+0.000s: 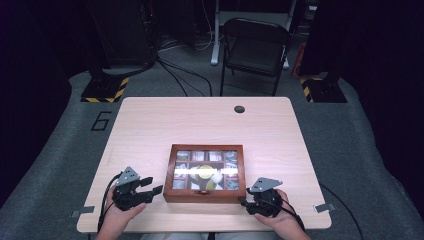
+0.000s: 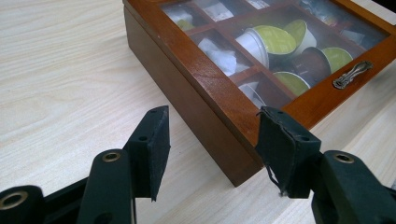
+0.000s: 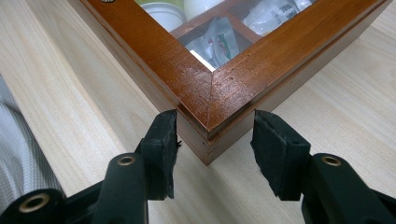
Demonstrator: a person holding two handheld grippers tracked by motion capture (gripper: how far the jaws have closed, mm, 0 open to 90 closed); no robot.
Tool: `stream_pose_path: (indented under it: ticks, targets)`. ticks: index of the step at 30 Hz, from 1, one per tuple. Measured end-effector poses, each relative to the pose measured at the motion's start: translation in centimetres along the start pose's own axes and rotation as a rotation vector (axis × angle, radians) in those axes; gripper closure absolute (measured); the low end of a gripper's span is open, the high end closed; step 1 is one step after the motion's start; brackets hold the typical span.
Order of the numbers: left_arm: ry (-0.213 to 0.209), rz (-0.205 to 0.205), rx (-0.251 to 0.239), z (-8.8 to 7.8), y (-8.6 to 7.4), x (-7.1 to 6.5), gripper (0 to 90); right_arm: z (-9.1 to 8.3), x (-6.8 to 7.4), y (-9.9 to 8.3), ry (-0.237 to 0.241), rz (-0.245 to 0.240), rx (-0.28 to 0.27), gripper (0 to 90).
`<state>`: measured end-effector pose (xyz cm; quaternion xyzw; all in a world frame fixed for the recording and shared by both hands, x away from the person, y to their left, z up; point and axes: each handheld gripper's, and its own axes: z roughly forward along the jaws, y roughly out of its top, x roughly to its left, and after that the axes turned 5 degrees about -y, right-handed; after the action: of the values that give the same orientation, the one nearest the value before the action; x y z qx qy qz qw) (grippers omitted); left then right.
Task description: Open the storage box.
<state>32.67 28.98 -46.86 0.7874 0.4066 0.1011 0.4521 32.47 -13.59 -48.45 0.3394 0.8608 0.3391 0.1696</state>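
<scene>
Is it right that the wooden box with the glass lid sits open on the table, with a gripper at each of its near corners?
Not quite: the wooden box is closed. The left gripper view shows its glass lid lying flat on the base. The rest holds: in the high view it sits on the table with the left gripper and right gripper at its near corners.

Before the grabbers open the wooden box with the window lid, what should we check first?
1. Lid of the wooden box closed: ok.
2. Box flat on the table: ok.
3. Left gripper jaws straddle the box's near left corner: ok.
4. Right gripper jaws straddle the near right corner; whether the pads press: cannot tell.
5. Metal handle free to reach: ok.
6. Capsules settled in their compartments: ok.
</scene>
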Motion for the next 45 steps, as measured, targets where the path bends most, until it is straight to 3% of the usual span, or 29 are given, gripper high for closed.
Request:
stream_pose_path:
  ticks: [3, 11, 13, 15, 22, 25, 30, 33, 35, 38, 42, 45]
  targets:
    - [-0.001, -0.002, -0.007, 0.0, 0.0, 0.0, 44.0, -0.3, -0.2, 0.1, 0.006, 0.005, -0.022, 54.5]
    - [-0.01, 0.006, -0.006, -0.2, 0.0, -0.4, 43.9, -0.7, -0.2, 0.3, 0.015, 0.027, -0.051, 54.6]
    - [-0.01, 0.011, -0.02, -0.5, 0.0, -0.6, 43.2, -1.1, -0.3, 0.5, 0.026, 0.055, -0.079, 53.8]
    - [-0.009, -0.002, -0.038, -0.7, 0.0, -0.8, 42.7, -1.3, -0.5, 0.6, 0.024, 0.055, -0.094, 53.3]
    - [-0.012, -0.016, -0.07, -1.4, -0.1, -0.9, 36.0, -1.8, -0.7, 1.1, 0.018, 0.089, -0.143, 52.6]
    - [-0.016, -0.015, -0.062, -1.5, -0.2, -1.0, 32.4, -1.9, -0.7, 1.2, 0.019, 0.097, -0.155, 52.5]
    - [0.013, 0.001, -0.049, -1.2, -0.2, -1.5, 24.6, -2.1, -1.0, 1.5, 0.015, 0.1, -0.174, 50.9]
    - [-0.005, 0.022, -0.037, -0.5, -0.3, -2.0, 26.7, -2.2, -1.1, 1.6, 0.016, 0.105, -0.186, 50.5]
    - [-0.028, 0.049, -0.011, 0.1, -0.2, -2.4, 35.7, -2.4, -1.1, 1.7, 0.006, 0.104, -0.201, 50.7]
    - [-0.007, 0.061, 0.0, 1.1, 0.0, -2.6, 40.7, -2.4, -1.1, 1.7, -0.001, 0.104, -0.21, 50.6]
    - [0.004, 0.046, -0.034, 1.7, 0.8, -2.5, 41.1, -2.3, -1.0, 1.7, -0.003, 0.099, -0.206, 50.5]
    - [-0.003, 0.062, -0.017, 2.0, 1.1, -2.4, 40.2, -2.3, -1.0, 1.7, -0.003, 0.1, -0.204, 50.5]
